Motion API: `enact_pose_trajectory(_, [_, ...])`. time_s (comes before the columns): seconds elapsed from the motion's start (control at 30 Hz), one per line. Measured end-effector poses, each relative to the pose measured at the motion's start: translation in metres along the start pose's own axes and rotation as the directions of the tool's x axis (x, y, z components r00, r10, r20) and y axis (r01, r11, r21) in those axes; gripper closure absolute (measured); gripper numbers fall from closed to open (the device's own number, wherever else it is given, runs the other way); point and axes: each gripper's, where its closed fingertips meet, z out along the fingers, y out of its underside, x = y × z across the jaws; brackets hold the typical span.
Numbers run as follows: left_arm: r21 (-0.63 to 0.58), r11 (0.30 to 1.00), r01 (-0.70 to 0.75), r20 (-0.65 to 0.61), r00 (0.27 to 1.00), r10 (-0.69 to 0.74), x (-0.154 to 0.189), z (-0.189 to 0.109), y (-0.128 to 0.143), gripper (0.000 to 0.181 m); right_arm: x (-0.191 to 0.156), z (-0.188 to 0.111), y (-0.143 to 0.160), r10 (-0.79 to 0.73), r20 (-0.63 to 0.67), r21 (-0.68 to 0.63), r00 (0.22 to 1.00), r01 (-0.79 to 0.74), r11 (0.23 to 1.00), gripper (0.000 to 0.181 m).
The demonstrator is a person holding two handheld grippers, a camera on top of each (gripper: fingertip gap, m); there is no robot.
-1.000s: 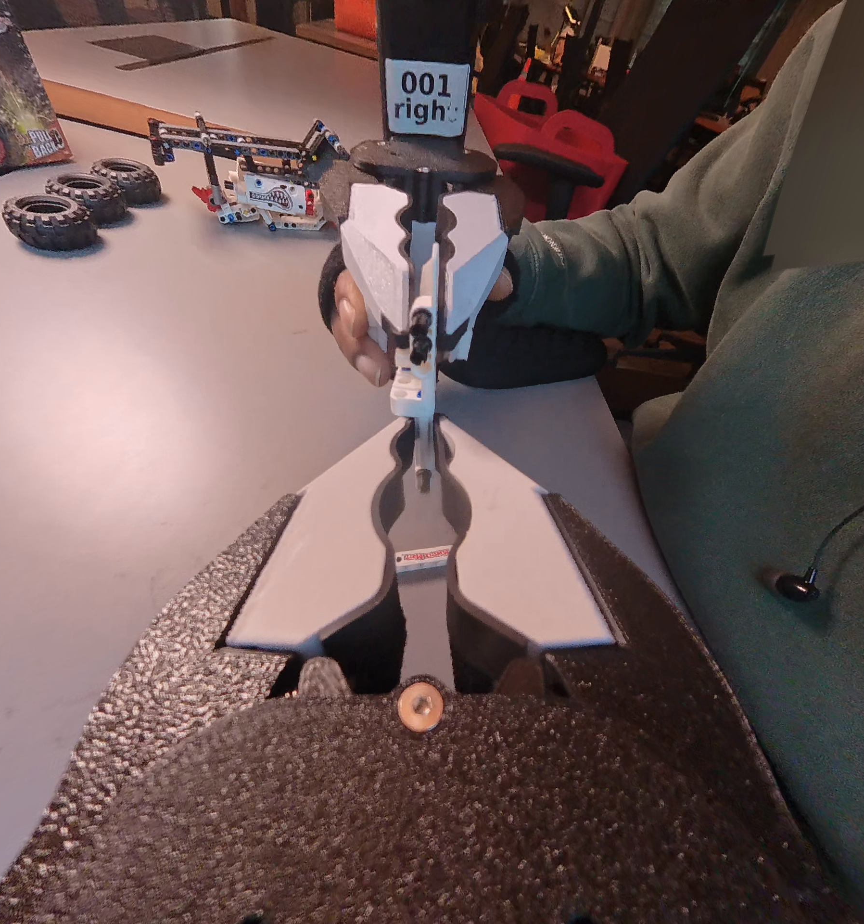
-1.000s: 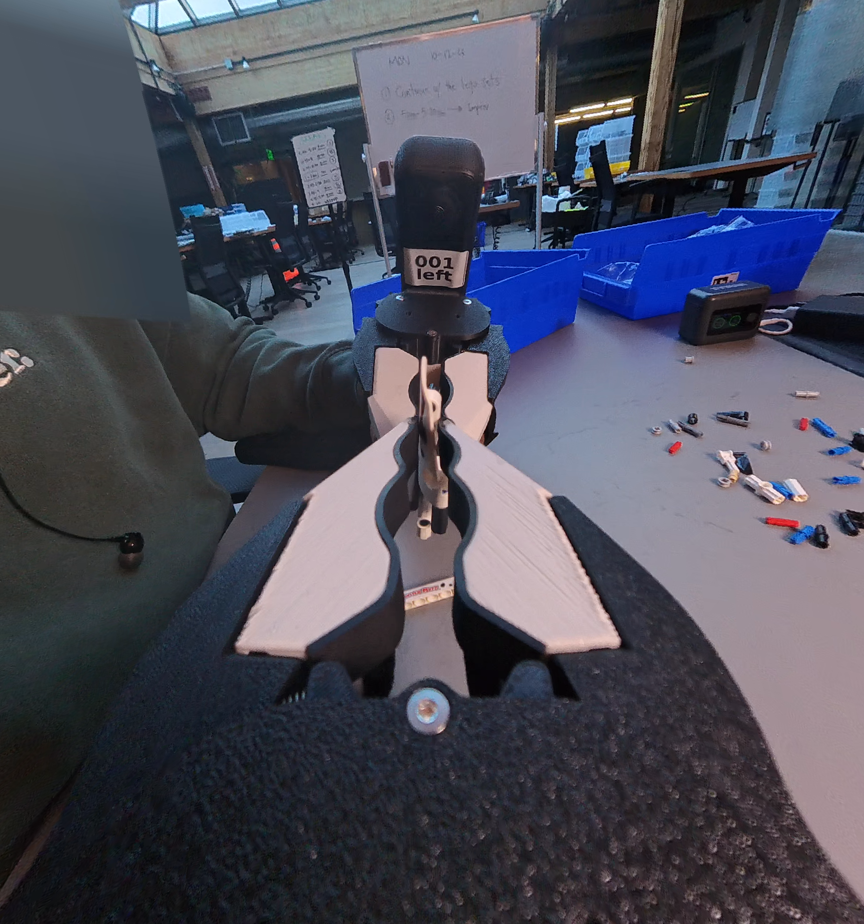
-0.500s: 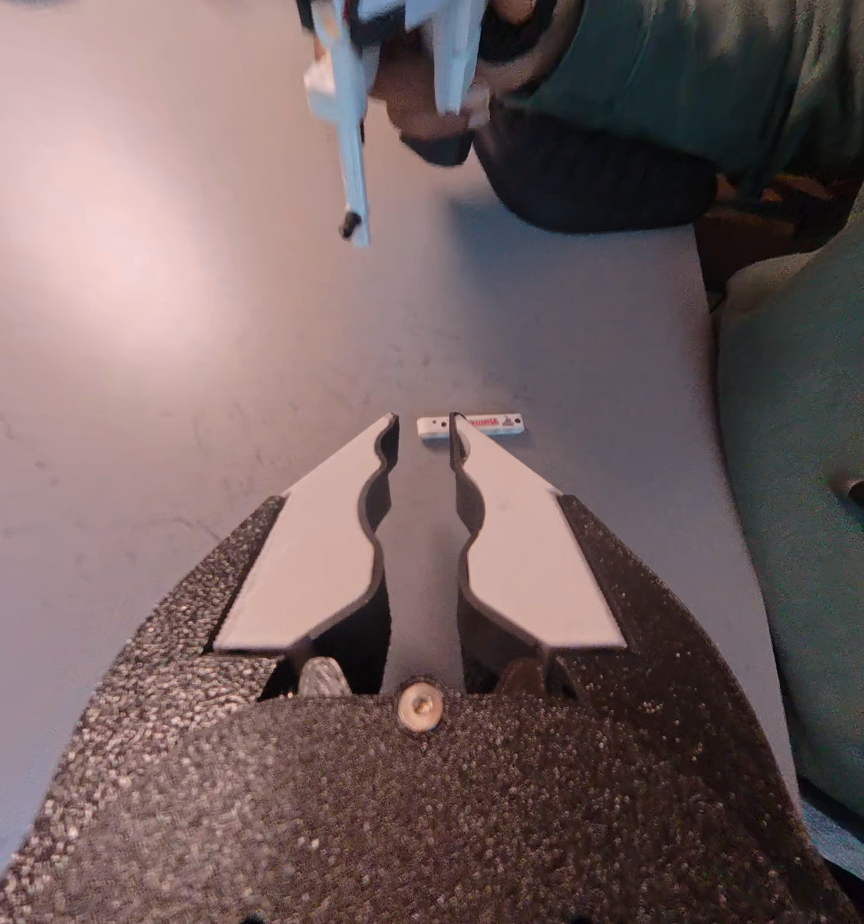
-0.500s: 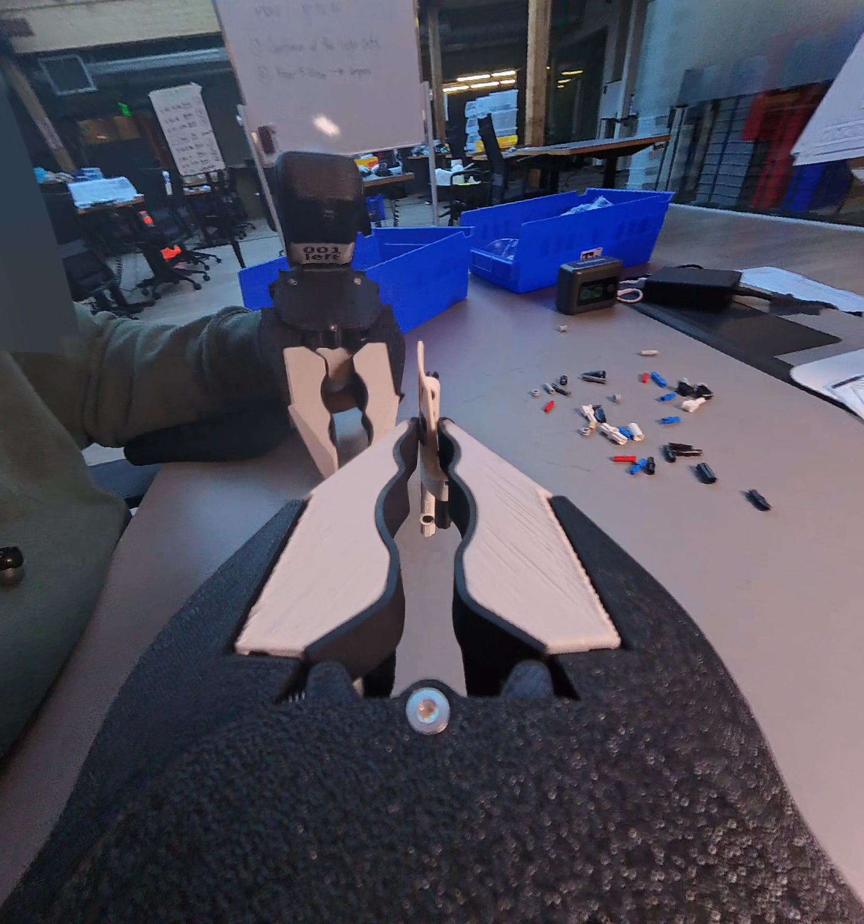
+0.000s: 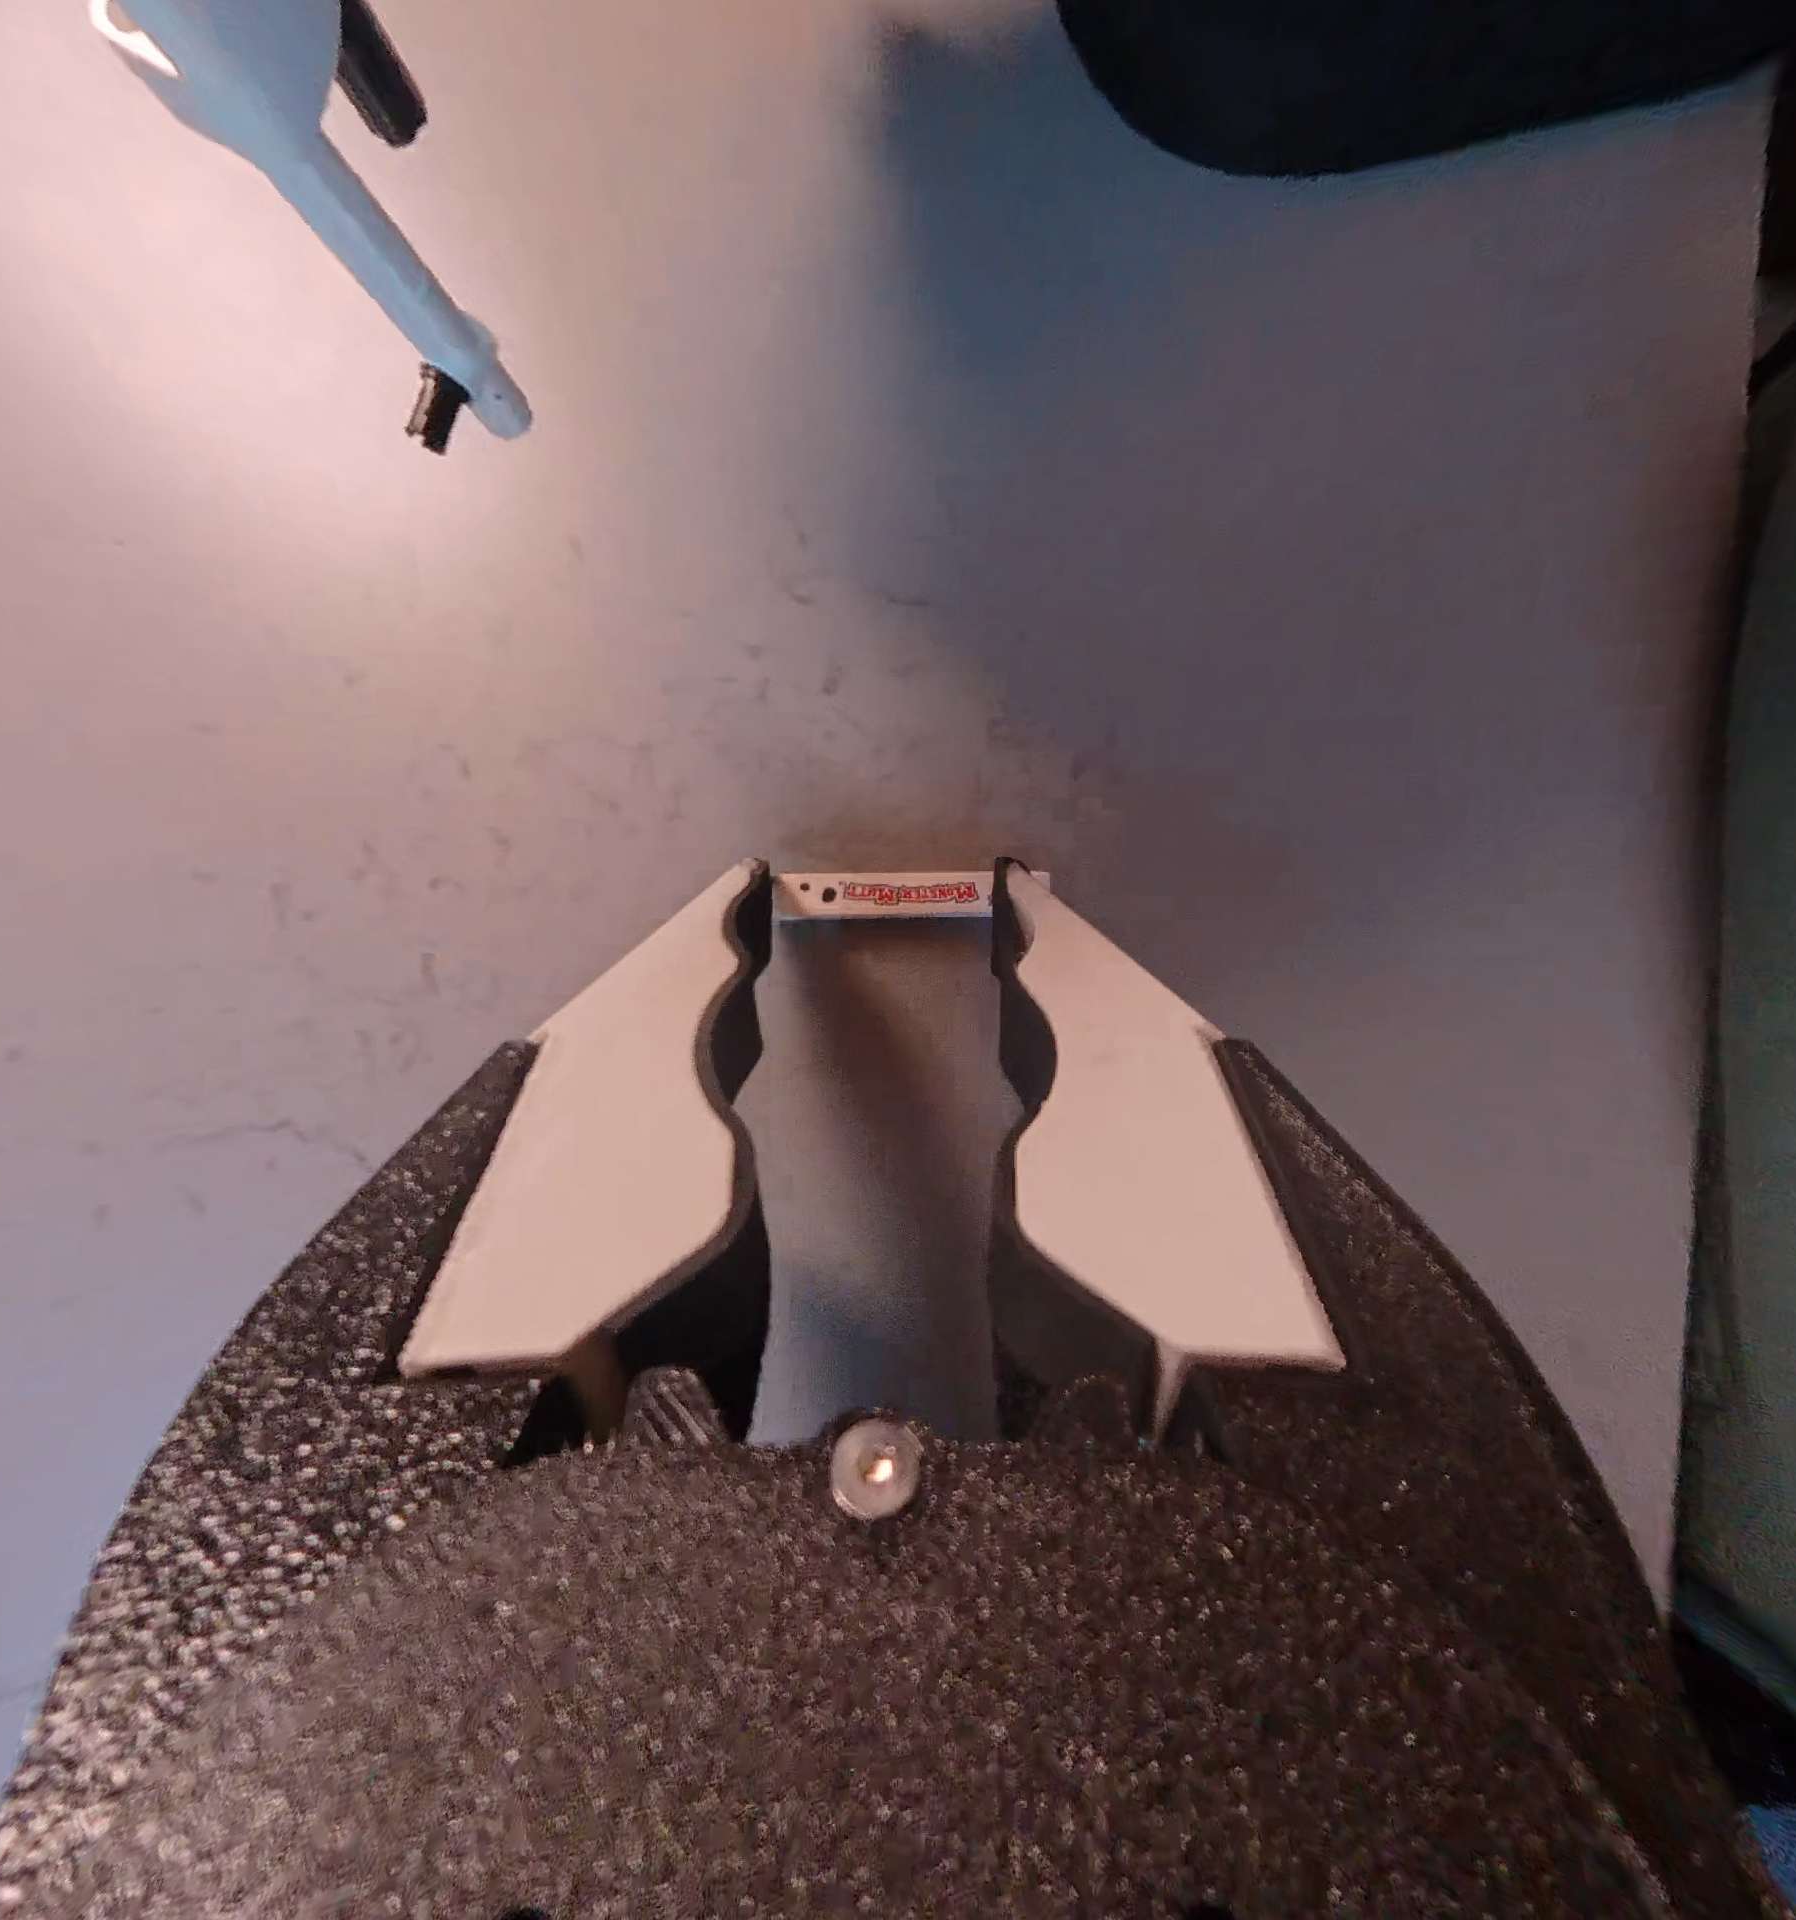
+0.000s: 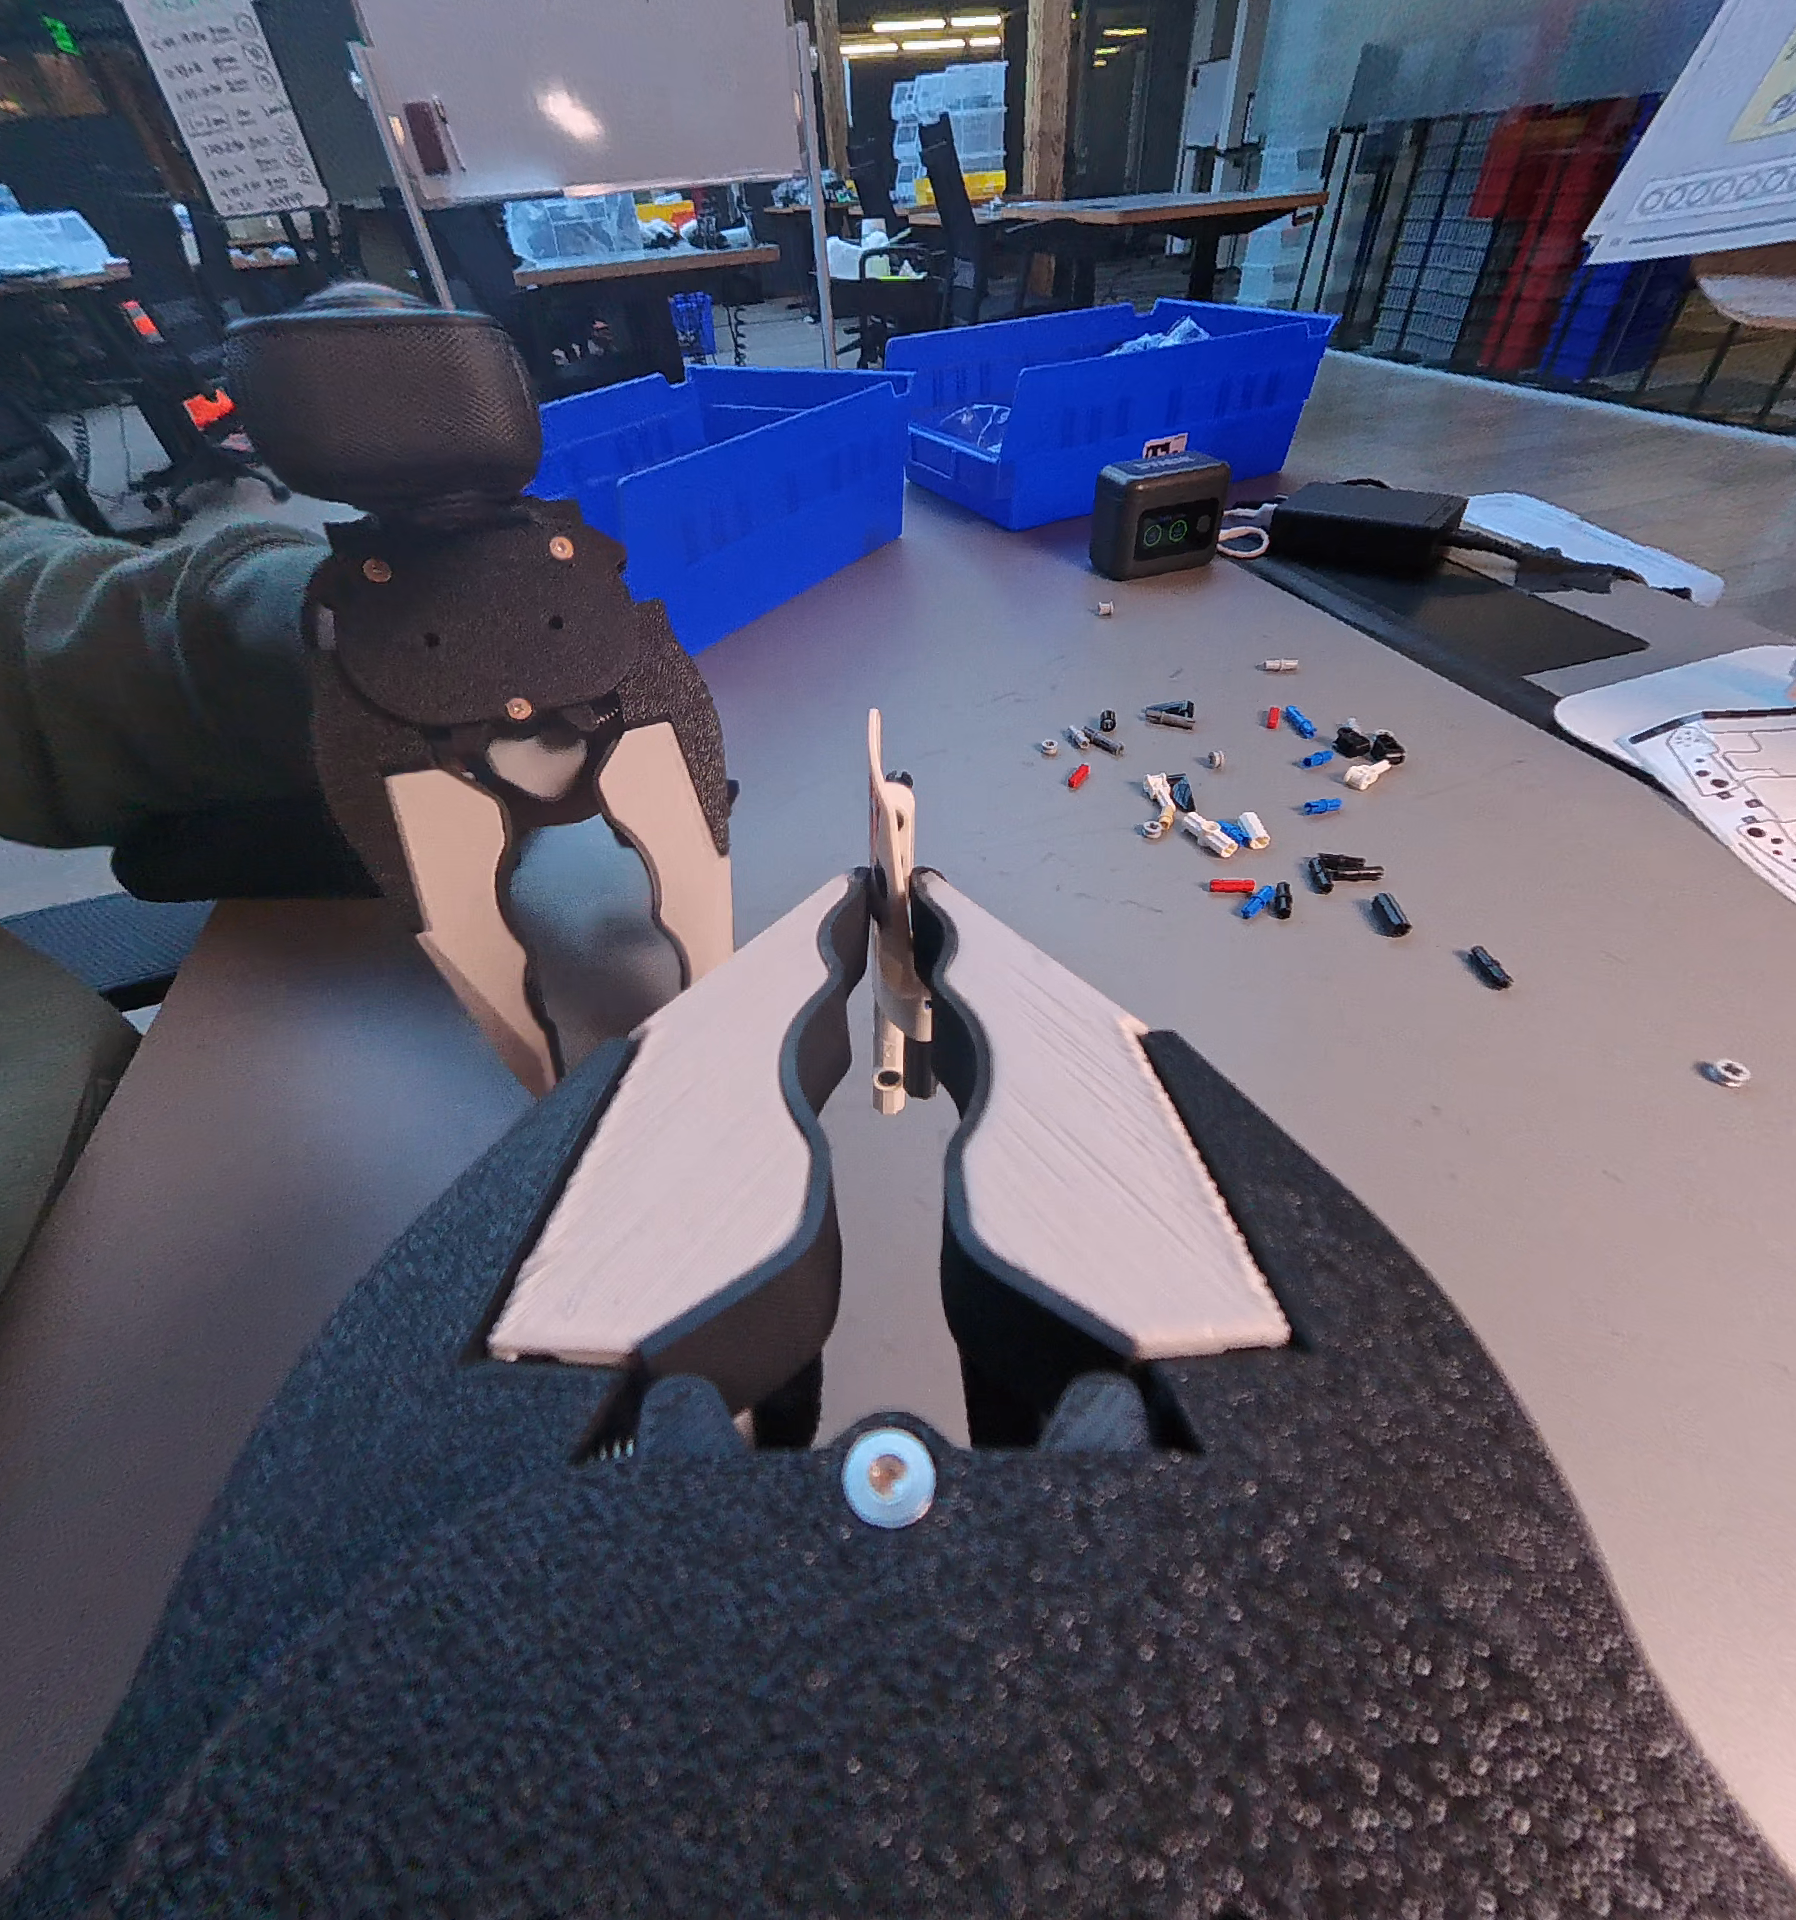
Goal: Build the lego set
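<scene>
Right wrist view, lower centre: right gripper (image 6: 889,883) clamped on a thin white lego beam (image 6: 889,831) standing upright with a black pin alongside; the narrow hold could let it twist. Left wrist view: left gripper (image 5: 881,883) spread wide, tips straddling a small white printed lego piece (image 5: 889,898) on the grey table (image 5: 1289,623); an off-centre closure may flick it away. Loose pins (image 6: 1226,821) at right wrist view's right could roll off

Two blue bins (image 6: 1102,416) and a small black device (image 6: 1162,516) stand toward the bench's (image 6: 1496,1195) far edge, whiteboard (image 6: 582,94) behind
</scene>
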Motion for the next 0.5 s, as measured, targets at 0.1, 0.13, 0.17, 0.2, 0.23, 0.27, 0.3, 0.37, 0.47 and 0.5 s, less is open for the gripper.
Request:
enact_pose_trajectory(0.1, [-0.074, 0.992, -0.097, 0.090, 0.991, 0.104, -0.027, -0.015, 0.012, 0.139, 0.000, -0.002, -0.003, 0.003, -0.003, 0.016, 1.000, -0.003, 1.000, 0.174])
enact_pose_trajectory(0.13, [-0.079, 0.994, -0.081, 0.108, 0.990, 0.089, -0.034, -0.020, 0.014, 0.138, -0.001, -0.002, -0.003, 0.001, -0.004, 0.018, 1.000, -0.001, 1.000, 0.174])
enact_pose_trajectory(0.17, [-0.068, 0.997, -0.048, 0.117, 0.992, 0.055, -0.039, -0.026, 0.015, 0.137, -0.001, -0.002, -0.004, -0.003, -0.004, 0.018, 1.000, 0.003, 1.000, 0.174])
enact_pose_trajectory(0.2, [-0.048, 0.999, -0.001, 0.134, 0.991, 0.007, -0.043, -0.031, 0.015, 0.137, -0.002, -0.002, -0.004, -0.008, -0.005, 0.019, 1.000, 0.008, 1.000, 0.174])
enact_pose_trajectory(0.23, [-0.027, 0.998, 0.060, 0.151, 0.987, -0.055, -0.047, -0.035, 0.016, 0.139, -0.002, -0.002, -0.005, -0.012, -0.005, 0.019, 1.000, 0.012, 1.000, 0.174])
enact_pose_trajectory(0.27, [-0.003, 0.991, 0.132, 0.152, 0.980, -0.130, -0.047, -0.037, 0.017, 0.139, -0.003, -0.003, -0.005, -0.016, -0.005, 0.018, 1.000, 0.016, 1.000, 0.174])
enact_pose_trajectory(0.3, [0.026, 0.979, 0.204, 0.133, 0.970, -0.205, -0.043, -0.037, 0.017, 0.138, -0.003, -0.003, -0.005, -0.019, -0.006, 0.019, 1.000, 0.019, 1.000, 0.174])
enact_pose_trajectory(0.37, [0.088, 0.951, 0.297, 0.078, 0.949, -0.304, -0.028, -0.031, 0.014, 0.139, -0.003, -0.003, -0.006, -0.020, -0.007, 0.021, 1.000, 0.020, 1.000, 0.174])
enact_pose_trajectory(0.47, [0.055, 0.961, 0.269, 0.138, 0.952, -0.274, -0.021, -0.015, 0.021, 0.148, -0.002, -0.002, -0.006, -0.009, -0.008, 0.023, 1.000, 0.009, 1.000, 0.174])
enact_pose_trajectory(0.5, [0.019, 0.978, 0.207, 0.169, 0.964, -0.207, -0.022, -0.013, 0.025, 0.159, -0.002, -0.002, -0.005, -0.005, -0.008, 0.023, 1.000, 0.006, 1.000, 0.174])
